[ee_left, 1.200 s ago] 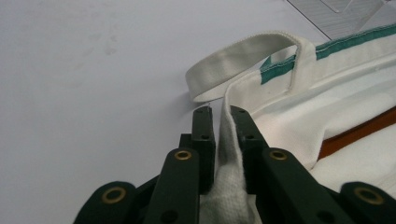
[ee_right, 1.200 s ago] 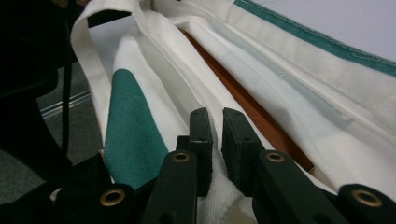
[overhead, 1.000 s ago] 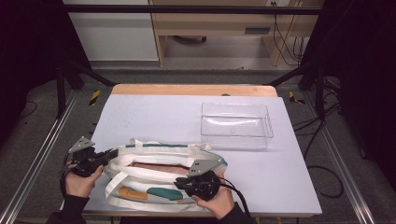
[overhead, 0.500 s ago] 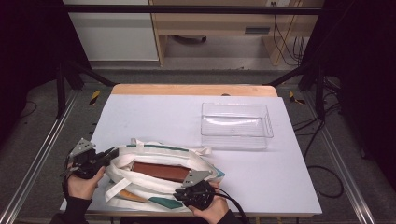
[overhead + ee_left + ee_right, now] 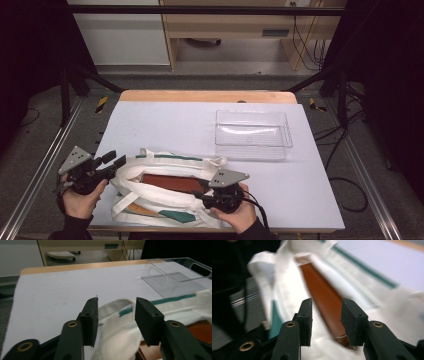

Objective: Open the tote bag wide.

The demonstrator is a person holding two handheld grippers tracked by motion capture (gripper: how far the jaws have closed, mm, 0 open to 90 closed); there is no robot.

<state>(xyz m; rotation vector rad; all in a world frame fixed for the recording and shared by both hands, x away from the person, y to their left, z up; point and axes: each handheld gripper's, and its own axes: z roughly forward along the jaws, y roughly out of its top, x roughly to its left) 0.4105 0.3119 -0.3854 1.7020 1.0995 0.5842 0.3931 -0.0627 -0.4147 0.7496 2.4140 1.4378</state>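
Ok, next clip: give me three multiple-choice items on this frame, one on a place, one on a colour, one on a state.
1. Where does the clear plastic tray stand on the table?
A. far right part
B. near left corner
C. inside the bag

2. What colour is the stripe on the white cloth bag?
A. red
B. green
C. yellow

3. How do the left claw jaws stand?
A. clamped on the tray
C. parted, pads pressing nothing
B. fully shut

Key: 1 A, the high view shows it there, beyond the bag; 2 B, a green band runs along the rim; 3 C, the left gripper view shows a gap with loose cloth behind.
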